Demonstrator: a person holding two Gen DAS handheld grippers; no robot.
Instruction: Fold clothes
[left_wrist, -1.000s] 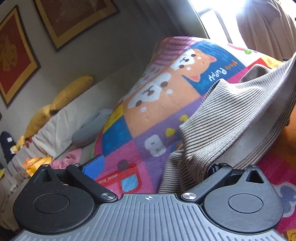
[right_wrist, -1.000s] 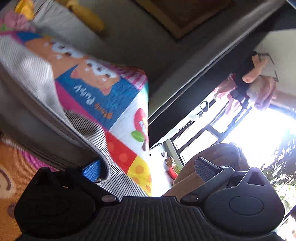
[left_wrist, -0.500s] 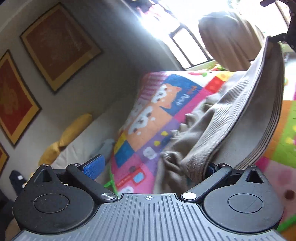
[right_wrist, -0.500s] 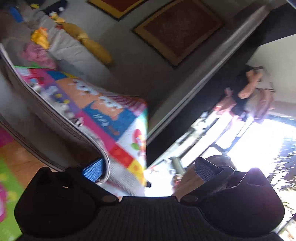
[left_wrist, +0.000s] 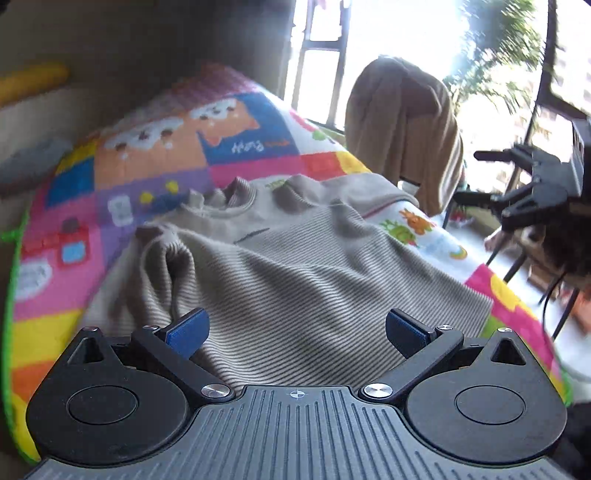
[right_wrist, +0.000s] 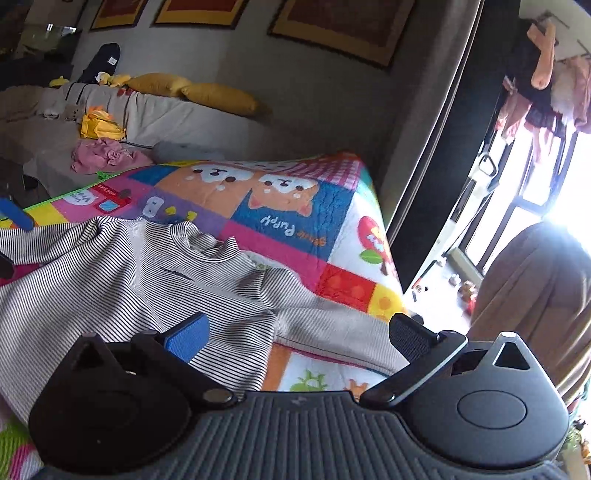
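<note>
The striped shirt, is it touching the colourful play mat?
Touching. The right wrist view shows the striped shirt spread flat on the play mat.

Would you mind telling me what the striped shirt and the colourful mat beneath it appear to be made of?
The striped shirt looks like a soft ribbed knit, probably cotton jersey: fine stripes, matte surface, loose folds and a ribbed collar. The colourful mat seems a padded, quilted fabric with printed cartoon panels; stitched lines dimple its surface, though foam under a cloth cover cannot be ruled out.
</note>
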